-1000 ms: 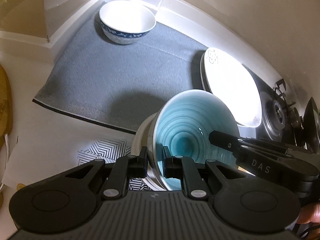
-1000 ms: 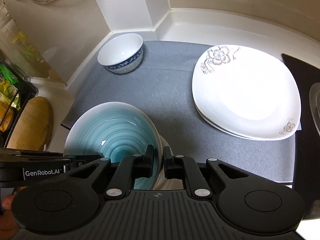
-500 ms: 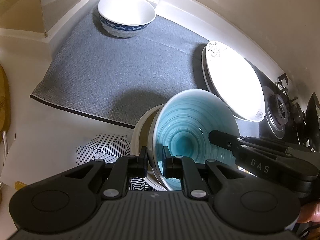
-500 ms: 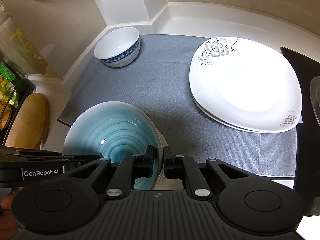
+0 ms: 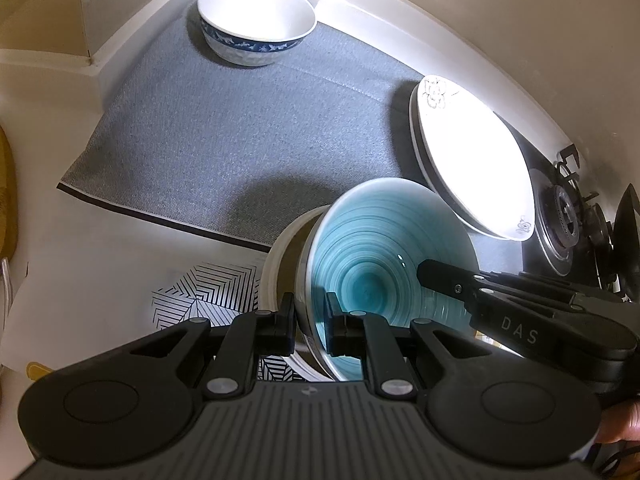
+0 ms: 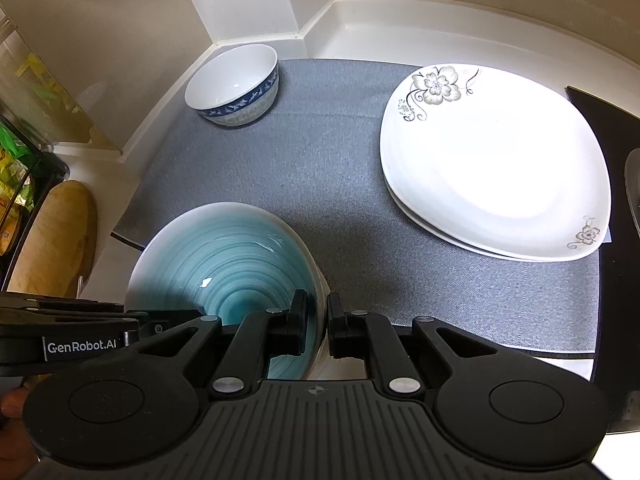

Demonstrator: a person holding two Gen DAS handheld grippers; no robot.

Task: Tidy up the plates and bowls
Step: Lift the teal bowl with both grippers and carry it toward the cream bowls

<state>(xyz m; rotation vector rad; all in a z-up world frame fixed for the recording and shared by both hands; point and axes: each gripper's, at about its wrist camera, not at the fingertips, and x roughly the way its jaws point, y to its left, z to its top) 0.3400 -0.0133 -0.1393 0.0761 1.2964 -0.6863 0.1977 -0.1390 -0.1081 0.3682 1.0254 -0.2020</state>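
Left gripper (image 5: 310, 322) pinches the near rim of the teal bowl (image 5: 384, 256), right gripper (image 6: 318, 320) clamps its opposite rim, bowl held over the grey mat's (image 6: 320, 168) front edge, stacked white plates (image 6: 496, 160) at right.

Counter: a pale kitchen countertop (image 6: 420, 28) fills both views, meeting the white wall at the top of the frame.
Mat: a grey woven mat (image 6: 320, 168) with a dark edge covers the centre of the counter.
Upper left of mat: 1 white bowl with a blue patterned band (image 6: 234, 84), upright.
Right of mat: 2 stacked white plates with flower motifs (image 6: 496, 160).
Lower left, left wrist view: a black-and-white geometric sheet (image 5: 208, 292) lies on the counter, just off the mat's edge.
Far right: a black stove top (image 5: 560, 216) with burner.
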